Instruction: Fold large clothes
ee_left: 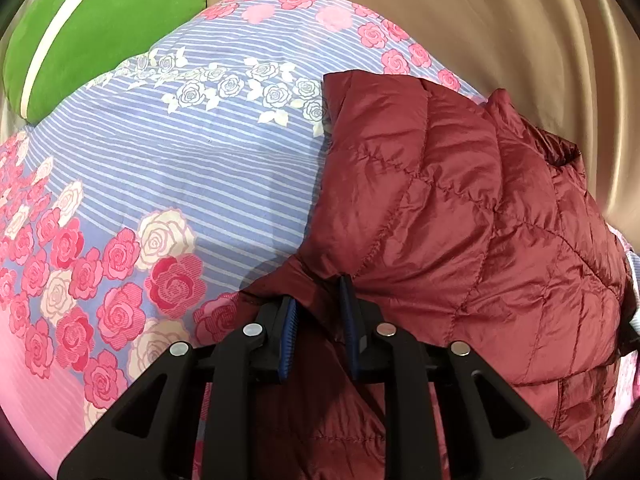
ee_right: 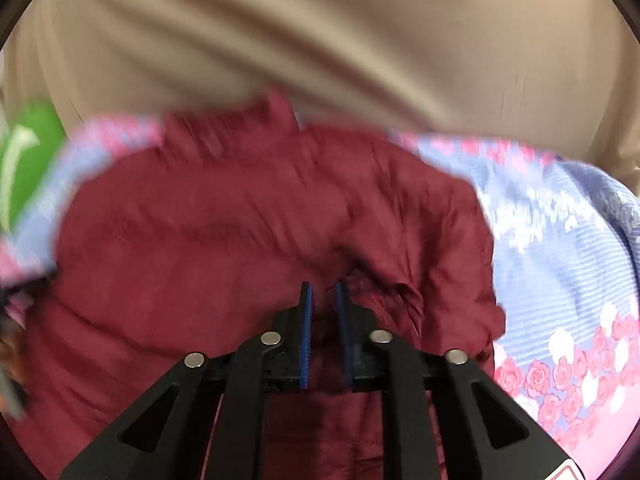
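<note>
A maroon quilted puffer jacket (ee_left: 460, 220) lies bunched on a bed, at the right of the left wrist view. My left gripper (ee_left: 320, 298) is shut on a fold of the jacket's near edge, and fabric is pinched between the blue pads. The right wrist view is blurred by motion. There the jacket (ee_right: 220, 240) fills the middle, with its collar at the far side. My right gripper (ee_right: 323, 290) is shut on a pucker of the jacket's fabric, which gathers toward its tips.
The bed has a blue striped sheet with pink and white roses (ee_left: 200, 160), seen also as the sheet (ee_right: 560, 240) to the jacket's right. A green cushion (ee_left: 92, 28) lies at the far left. Beige fabric (ee_right: 320, 40) hangs behind the bed.
</note>
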### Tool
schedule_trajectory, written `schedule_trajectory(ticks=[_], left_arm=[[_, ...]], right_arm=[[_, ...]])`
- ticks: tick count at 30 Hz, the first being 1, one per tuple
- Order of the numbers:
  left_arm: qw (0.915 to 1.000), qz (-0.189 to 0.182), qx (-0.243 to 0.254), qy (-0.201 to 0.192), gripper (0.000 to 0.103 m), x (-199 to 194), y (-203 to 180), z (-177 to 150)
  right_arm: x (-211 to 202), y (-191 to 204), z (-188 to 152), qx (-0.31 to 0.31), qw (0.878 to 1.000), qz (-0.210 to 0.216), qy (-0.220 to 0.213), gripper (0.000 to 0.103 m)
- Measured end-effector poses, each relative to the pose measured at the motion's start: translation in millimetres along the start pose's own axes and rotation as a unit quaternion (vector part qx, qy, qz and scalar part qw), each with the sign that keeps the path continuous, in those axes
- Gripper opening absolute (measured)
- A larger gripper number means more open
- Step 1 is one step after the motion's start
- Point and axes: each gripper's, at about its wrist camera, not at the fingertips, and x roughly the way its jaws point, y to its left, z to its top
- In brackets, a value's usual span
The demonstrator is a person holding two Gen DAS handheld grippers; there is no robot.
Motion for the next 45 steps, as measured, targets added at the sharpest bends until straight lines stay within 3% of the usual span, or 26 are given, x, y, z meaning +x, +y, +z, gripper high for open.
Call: schedule_trajectory(ticks=[2,6,8,11,13,16,17,21,24,26,27,28,30,31,32,36,38,40,41,42,45], left_arm=[[1.0,-0.006,-0.005,0.0,0.02,0.3,1.5,0.3],[1.0,-0.003,-0.002,0.0,0.02,0.4,2.3,0.4],[1.0,0.0,0.002,0.0,0.02,0.5,2.0,0.2],[0.9999,0.006,0.008,0.0,0.02,0.5,-0.1,-0.6],[0.9999,0.01,0.011,0.0,0.02,0.8,-1.3,-0.7],[0.9999,0.01,0.012,0.0,0.02,0.9,-1.1,-0.9],[0.9999,0.01,0.012,0.0,0.02,1.0,-0.8,-1.0],[0.9996,0.019,0.021,0.001,0.02,2.7,-2.6,-0.2],[0.9991,0.03,0.031,0.002,0.02,4.1,-5.2,0.0],[0.9987,0.036,0.036,0.003,0.02,4.8,-7.6,0.1],[0.9986,0.037,0.037,0.003,0.02,5.4,-8.5,0.5],[0.9986,0.036,0.037,0.003,0.02,5.3,-8.3,0.5],[0.9988,0.035,0.036,0.003,0.02,5.1,-8.8,0.3],[0.9987,0.035,0.036,0.003,0.02,5.3,-9.5,0.4],[0.9987,0.036,0.036,0.003,0.02,5.0,-9.1,0.0],[0.9985,0.038,0.039,0.003,0.021,4.1,-9.4,-0.7],[0.9983,0.039,0.042,0.003,0.021,5.2,-10.3,0.0],[0.9982,0.041,0.045,0.003,0.022,7.0,-11.8,0.8],[0.9982,0.041,0.045,0.003,0.022,7.3,-12.1,0.4],[0.9983,0.039,0.045,0.003,0.023,7.8,-12.0,0.8],[0.9983,0.038,0.044,0.003,0.023,7.5,-9.6,-0.2]], right_arm=[[11.8,-23.3,-6.5,0.025,1.0,-0.009,0.009,0.0],[-8.4,-88.5,-11.7,0.133,0.99,-0.044,-0.015,0.003],[-22.7,-99.5,-14.7,0.152,0.987,-0.038,-0.027,0.016],[-45.4,-81.7,-15.3,0.13,0.99,0.032,-0.042,0.016],[-43.8,-55.9,-14.8,0.087,0.994,0.052,-0.037,0.016],[-9.6,-27.5,-22.1,0.044,0.998,0.03,0.013,0.013],[1.8,-28.5,-25.8,0.043,0.999,0.018,0.027,0.002],[3.7,-48.0,-22.0,0.095,0.995,0.017,0.027,0.003],[-11.2,-49.5,-5.7,0.089,0.996,0.005,0.002,0.021],[-12.4,-53.7,5.2,0.089,0.996,0.001,-0.014,0.06],[-8.8,-56.9,12.6,0.096,0.995,-0.001,-0.025,0.062],[-5.3,-58.5,16.5,0.1,0.995,-0.001,-0.024,0.062],[24.4,-59.1,26.0,0.101,0.995,0.003,0.012,0.044],[30.2,-54.5,28.5,0.093,0.995,0.003,0.016,0.031],[27.5,-49.5,32.0,0.084,0.996,-0.001,0.01,0.011],[-15.1,-47.5,53.6,0.088,0.993,0.022,-0.079,0.007],[-23.6,-51.0,58.5,0.093,0.99,0.022,-0.101,0.007],[4.5,-52.6,56.3,0.087,0.995,0.003,-0.058,0.007],[27.5,-50.6,52.7,0.075,0.997,-0.013,-0.02,0.016],[52.0,-49.2,44.0,0.062,0.998,-0.022,0.017,0.018],[40.1,-44.0,39.9,0.056,0.998,-0.041,-0.009,0.02]])
